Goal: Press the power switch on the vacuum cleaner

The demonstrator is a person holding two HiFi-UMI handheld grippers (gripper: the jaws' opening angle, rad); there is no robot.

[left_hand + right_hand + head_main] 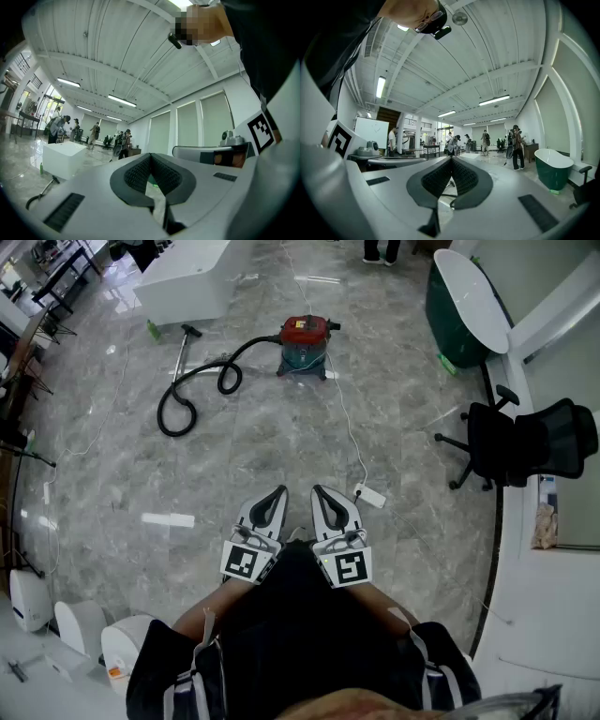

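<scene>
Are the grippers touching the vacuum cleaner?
Apart. The head view shows the left gripper and right gripper with floor between them and the vacuum cleaner.

I work in an evenly bright hall. Ceiling strip lights (494,100) glow overhead and lay white glare streaks on the polished floor (281,446), so shadows are soft and faint. Both gripper views bow hard and darken at the corners. Up close, my left gripper (151,155) and right gripper (451,159) look slightly soft.
</scene>
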